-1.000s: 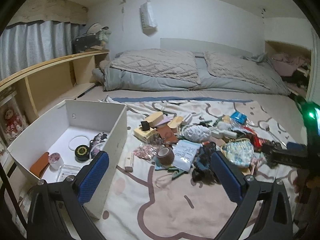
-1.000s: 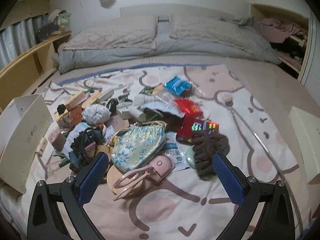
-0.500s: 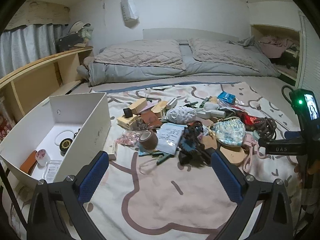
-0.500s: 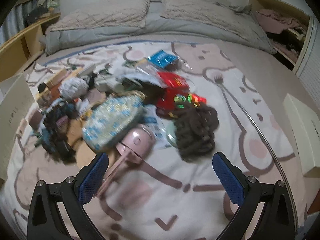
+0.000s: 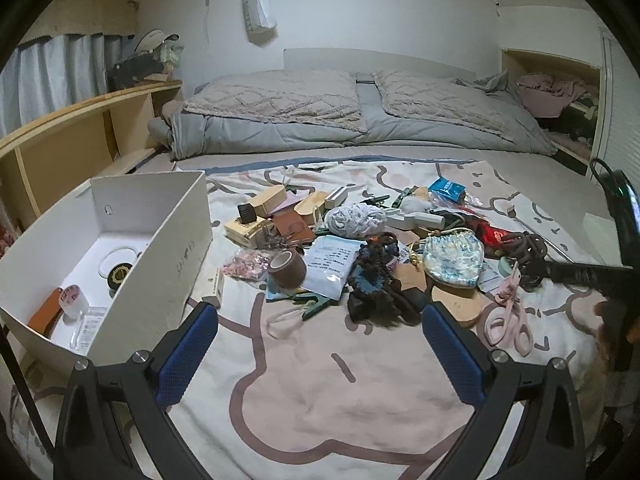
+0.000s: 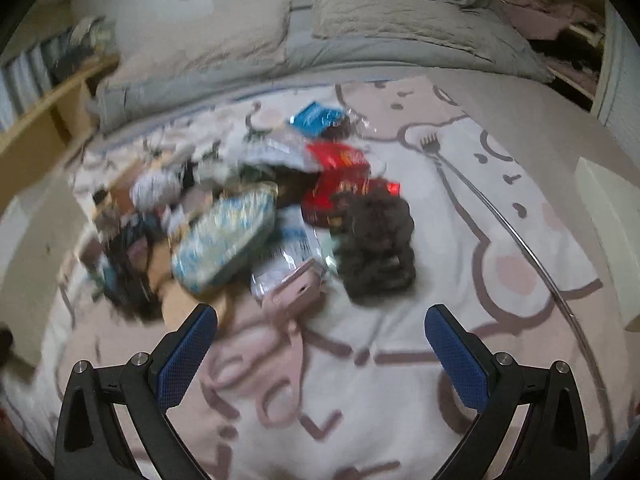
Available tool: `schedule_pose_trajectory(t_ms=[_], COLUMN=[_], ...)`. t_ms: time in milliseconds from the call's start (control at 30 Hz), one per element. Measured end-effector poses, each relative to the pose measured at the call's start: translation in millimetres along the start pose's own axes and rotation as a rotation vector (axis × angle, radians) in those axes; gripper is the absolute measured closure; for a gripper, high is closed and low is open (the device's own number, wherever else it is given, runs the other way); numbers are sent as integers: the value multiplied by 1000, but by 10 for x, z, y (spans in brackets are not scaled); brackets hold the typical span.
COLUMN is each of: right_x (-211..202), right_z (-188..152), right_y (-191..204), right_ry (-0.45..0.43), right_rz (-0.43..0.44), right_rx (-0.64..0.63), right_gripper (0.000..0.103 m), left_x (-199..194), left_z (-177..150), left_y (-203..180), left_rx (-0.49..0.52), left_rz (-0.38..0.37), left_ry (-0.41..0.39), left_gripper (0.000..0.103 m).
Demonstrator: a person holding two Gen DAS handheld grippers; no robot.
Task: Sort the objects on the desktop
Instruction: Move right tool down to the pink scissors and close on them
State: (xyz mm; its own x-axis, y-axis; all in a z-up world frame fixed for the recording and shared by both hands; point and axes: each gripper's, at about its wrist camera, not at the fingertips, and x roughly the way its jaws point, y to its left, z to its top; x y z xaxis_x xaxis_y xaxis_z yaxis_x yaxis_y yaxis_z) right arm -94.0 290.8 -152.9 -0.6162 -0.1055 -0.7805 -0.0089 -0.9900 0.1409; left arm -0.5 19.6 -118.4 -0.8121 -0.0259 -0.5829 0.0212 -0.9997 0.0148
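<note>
**Inspector:** State of the tools?

**Assistant:** The left gripper is spread wide with nothing between its blue pads. It hangs over bare blanket, short of the pile. The right gripper is likewise wide and holds nothing; its view is blurred.

**Inspector:** Where are the objects?

**Assistant:** Most lie heaped mid-blanket. In the left view: a tape roll beside a white packet, a floral pouch to the right, pink scissors at the pile's near right edge, and a dark tangle just ahead of the left gripper.

**Inspector:** And the box?

**Assistant:** The white box stands open at the left, just beside the pile. It holds a black tin, a small cup and an orange item.

**Inspector:** Right side?

**Assistant:** A brown scrunchie heap lies ahead of the right gripper, touching red packets. The scissors lie near its left pad.
</note>
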Motion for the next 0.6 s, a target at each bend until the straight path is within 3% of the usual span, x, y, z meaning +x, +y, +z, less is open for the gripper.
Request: schedule_pose_trajectory(t_ms=[100, 133, 200, 333, 467, 600], right_x=[137, 203, 350, 511, 539, 519], right_z=[83, 97, 89, -6, -144, -305], right_y=[-19, -21, -22, 10, 152, 350], right_ry=[3, 16, 63, 109, 133, 151], right_rz=[27, 42, 68, 71, 96, 130], right_rx=[82, 97, 104, 90, 21, -47], right_gripper=[3, 10, 34, 62, 73, 75], left_x=[14, 17, 24, 49, 58, 57], left_z=[-12, -16, -25, -35, -46, -43], left_y=[1, 3, 0, -2, 8, 34], left_rx=[0, 1, 5, 6, 5, -4], left_rz=[2, 2, 1, -2, -7, -5], left_ry=[4, 5, 6, 13, 21, 23], left_gripper=[0, 0, 0, 0, 0, 0])
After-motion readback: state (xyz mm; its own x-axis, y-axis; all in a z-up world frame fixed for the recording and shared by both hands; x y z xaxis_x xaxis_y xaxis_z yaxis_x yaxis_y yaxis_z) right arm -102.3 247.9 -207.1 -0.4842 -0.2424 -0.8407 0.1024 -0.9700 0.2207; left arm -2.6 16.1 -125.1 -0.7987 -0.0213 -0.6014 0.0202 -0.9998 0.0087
